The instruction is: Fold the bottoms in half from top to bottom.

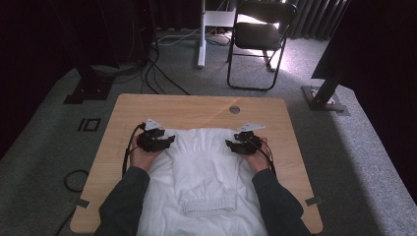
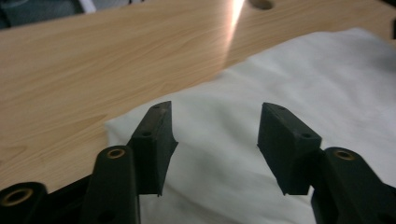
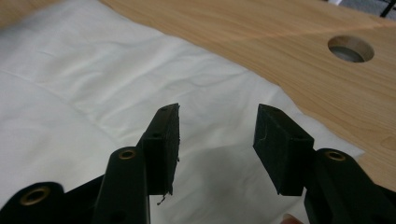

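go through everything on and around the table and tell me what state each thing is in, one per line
White garment: spread flat on the table, elastic cuff end toward the person.
Left gripper: open, nothing between the jaws, above the garment's corner.
Right gripper: open, nothing between the jaws, above the garment's edge.
Table: far part bare, round hole uncovered.
Folding chair: unfolded, nobody on it.

Both forearms, in dark sleeves, came in from the bottom of the high view and angled outward, each hand gripping a black gripper. The left gripper (image 1: 169, 140) and the right gripper (image 1: 229, 143) pointed inward toward each other, well apart. In each gripper view the two jaws stood apart with nothing pinched between the pads.
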A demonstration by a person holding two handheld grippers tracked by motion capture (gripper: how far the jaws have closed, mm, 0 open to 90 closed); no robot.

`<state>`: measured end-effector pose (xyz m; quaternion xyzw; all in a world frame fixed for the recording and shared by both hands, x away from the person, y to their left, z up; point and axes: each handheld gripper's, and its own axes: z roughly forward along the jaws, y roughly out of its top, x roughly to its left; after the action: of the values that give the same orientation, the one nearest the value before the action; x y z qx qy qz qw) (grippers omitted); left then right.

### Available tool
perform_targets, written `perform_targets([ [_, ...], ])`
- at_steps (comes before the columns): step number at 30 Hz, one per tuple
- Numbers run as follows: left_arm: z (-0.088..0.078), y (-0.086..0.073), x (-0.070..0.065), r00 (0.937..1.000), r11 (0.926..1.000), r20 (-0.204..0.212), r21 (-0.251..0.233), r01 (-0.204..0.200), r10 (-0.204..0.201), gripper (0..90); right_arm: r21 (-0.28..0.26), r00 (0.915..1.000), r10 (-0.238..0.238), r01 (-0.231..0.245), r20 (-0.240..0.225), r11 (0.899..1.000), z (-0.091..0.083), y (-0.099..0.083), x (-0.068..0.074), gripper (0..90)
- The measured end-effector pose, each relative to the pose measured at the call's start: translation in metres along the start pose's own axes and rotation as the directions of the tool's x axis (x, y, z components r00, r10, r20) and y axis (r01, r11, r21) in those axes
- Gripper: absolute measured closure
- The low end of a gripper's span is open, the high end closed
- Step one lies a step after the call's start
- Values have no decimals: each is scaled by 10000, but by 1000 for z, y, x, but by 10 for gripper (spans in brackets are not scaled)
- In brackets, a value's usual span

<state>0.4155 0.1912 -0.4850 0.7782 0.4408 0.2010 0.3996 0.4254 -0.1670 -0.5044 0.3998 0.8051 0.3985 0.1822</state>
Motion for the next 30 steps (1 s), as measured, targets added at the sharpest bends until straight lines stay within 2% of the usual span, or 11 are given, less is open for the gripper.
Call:
perform_targets([
  [1,12,-2,8,9995,9993,60,214,321,-322,442,192,9999,-47,44,146,9998,6,-1,-2,499],
  [4,24,-5,13,9991,9981,-56,443,422,-420,425,577,9992,0,-23,400,9983,17,-5,-6,499],
  [9,51,-17,27,9937,9901,-325,882,1095,-1071,365,1314,9981,130,-209,608,9911,40,-19,-11,506],
  [12,54,-18,31,9907,9881,-541,842,1288,-1245,330,1254,9983,187,-256,551,9918,41,-22,-12,506],
  [13,58,-17,34,9875,9857,-828,910,1417,-1343,287,1244,9985,241,-300,487,9918,41,-22,-13,507],
  [20,66,-16,42,9771,9813,-1727,1246,1468,-1242,189,1178,9985,426,-464,347,9920,42,-24,-15,506],
  [21,69,-18,44,9786,9776,-1485,1336,1626,-1425,186,1143,9986,424,-459,329,9924,42,-24,-16,506],
  [26,73,-20,42,9834,9777,-1034,1333,1624,-1493,186,1098,9986,426,-458,315,9929,43,-24,-16,506],
  [27,74,-20,40,9884,9802,-395,1284,1506,-1467,188,1089,9986,429,-461,313,9930,43,-25,-16,506],
  [28,74,-20,40,9884,9802,-395,1284,1506,-1467,191,1089,9986,429,-461,313,9930,43,-25,-16,506],
  [30,74,-19,37,9920,9826,-175,1358,1266,-1253,307,1083,9987,417,-445,285,9931,43,-25,-17,506],
])
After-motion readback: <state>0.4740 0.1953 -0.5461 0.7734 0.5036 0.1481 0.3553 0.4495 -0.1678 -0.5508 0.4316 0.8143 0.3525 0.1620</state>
